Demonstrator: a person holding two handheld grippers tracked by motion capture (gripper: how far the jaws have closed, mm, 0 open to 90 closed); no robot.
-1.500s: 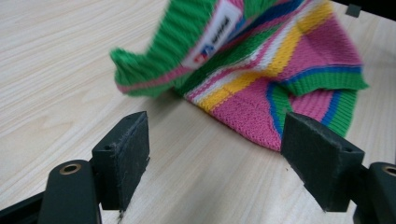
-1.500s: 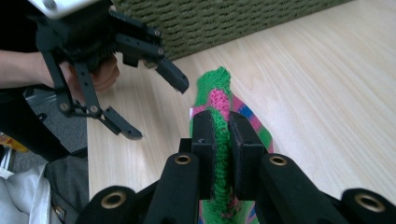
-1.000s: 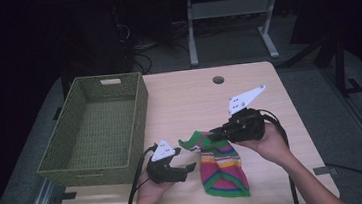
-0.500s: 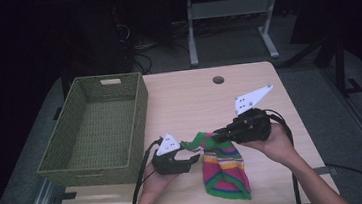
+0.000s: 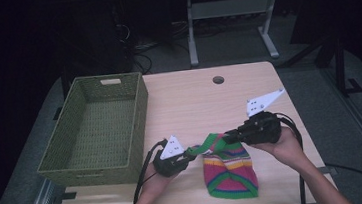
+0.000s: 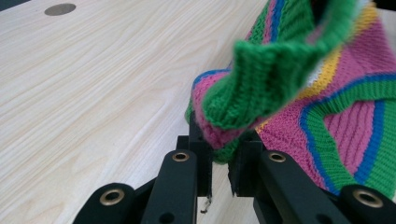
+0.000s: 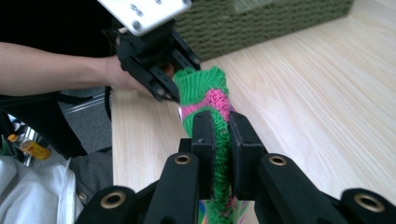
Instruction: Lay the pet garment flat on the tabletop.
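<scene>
Left tool (image 5: 192,152) clenched on knit hat (image 5: 229,170) rim, right tool (image 5: 228,136) clenched on it opposite, hands low

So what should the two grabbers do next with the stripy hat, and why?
Probably lift it together and carry it left toward the green basket. Both the left gripper and the right gripper are shut on the knitted hat, its green rim stretched between them, and the basket looks empty.

A pale wood-grain counter (image 5: 189,106) with a round cable hole (image 5: 218,80) stands on a grey floor (image 5: 318,88). Beyond it the room is dark; a light metal frame (image 5: 226,15) with splayed legs and loose cables (image 5: 136,48) sit there.
</scene>
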